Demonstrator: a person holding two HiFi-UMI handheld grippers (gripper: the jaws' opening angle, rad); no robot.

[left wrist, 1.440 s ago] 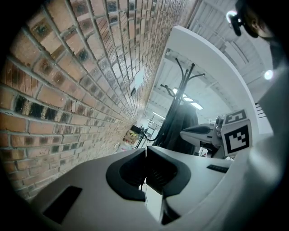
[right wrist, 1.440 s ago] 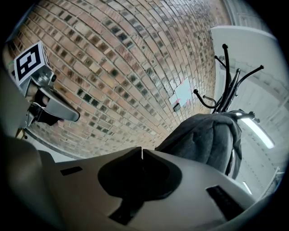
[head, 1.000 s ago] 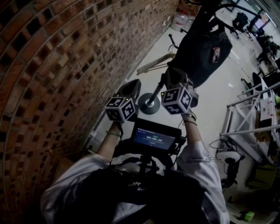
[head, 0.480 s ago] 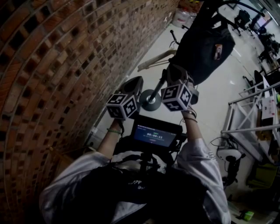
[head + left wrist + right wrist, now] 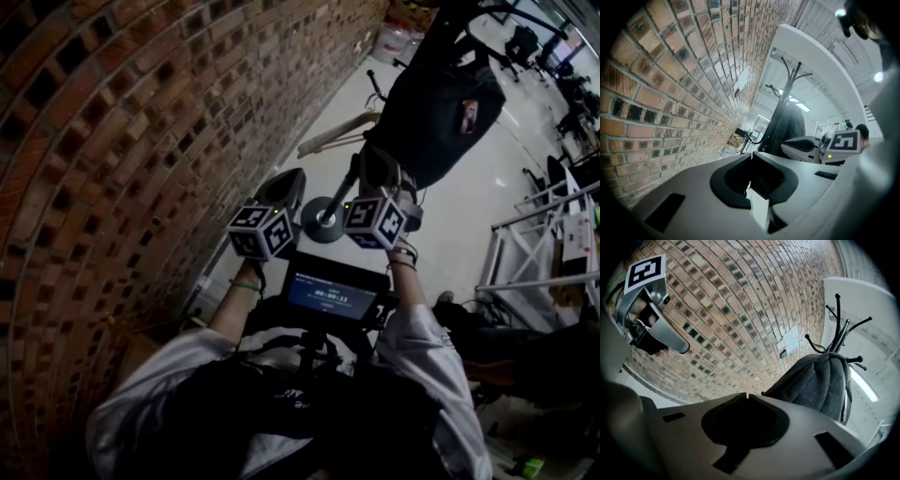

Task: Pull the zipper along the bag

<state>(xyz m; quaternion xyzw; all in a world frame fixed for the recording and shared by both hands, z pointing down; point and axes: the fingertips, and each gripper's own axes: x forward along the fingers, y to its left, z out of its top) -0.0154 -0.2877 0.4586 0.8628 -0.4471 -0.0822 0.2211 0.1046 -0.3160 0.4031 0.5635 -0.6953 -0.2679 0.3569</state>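
A dark bag (image 5: 436, 103) hangs on a coat stand (image 5: 323, 223) ahead of both grippers, held just short of it (probably lining up on the zipper): left gripper (image 5: 750, 157) clenched empty, right gripper (image 5: 746, 394) empty, jaws just starting to part.

A small screen (image 5: 336, 296) with a blue readout sits on a black chest mount (image 5: 306, 349). Below the screen are pale grey sleeves (image 5: 429, 361) and a black vest (image 5: 281, 422). A green wristband (image 5: 244, 285) sits left of the screen and thin bracelets (image 5: 403, 255) right of it.

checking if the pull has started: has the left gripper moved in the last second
No. The left gripper sits just as far left of the stand's round base.
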